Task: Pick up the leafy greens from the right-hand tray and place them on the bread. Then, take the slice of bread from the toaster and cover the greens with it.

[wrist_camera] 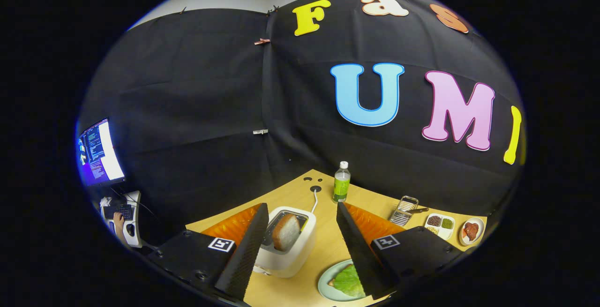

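A white toaster [287, 250] stands on the wooden table [323, 246], just ahead of and between my fingers, with a slice of bread [286, 232] sticking up out of its slot. Leafy greens [349, 281] lie on a slice of bread [332, 281] on a pale green plate [324, 288], close by my right finger, which hides part of them. My gripper [301, 205] hangs above the table, open, with nothing held between the fingers.
Beyond the toaster stands a green drink bottle [341, 183]. To the right lie a metal grater [404, 210], a white compartment tray [440, 225] and a small dish [471, 230] with something red. A monitor [99, 152] and a hand [117, 220] on a keyboard are far left.
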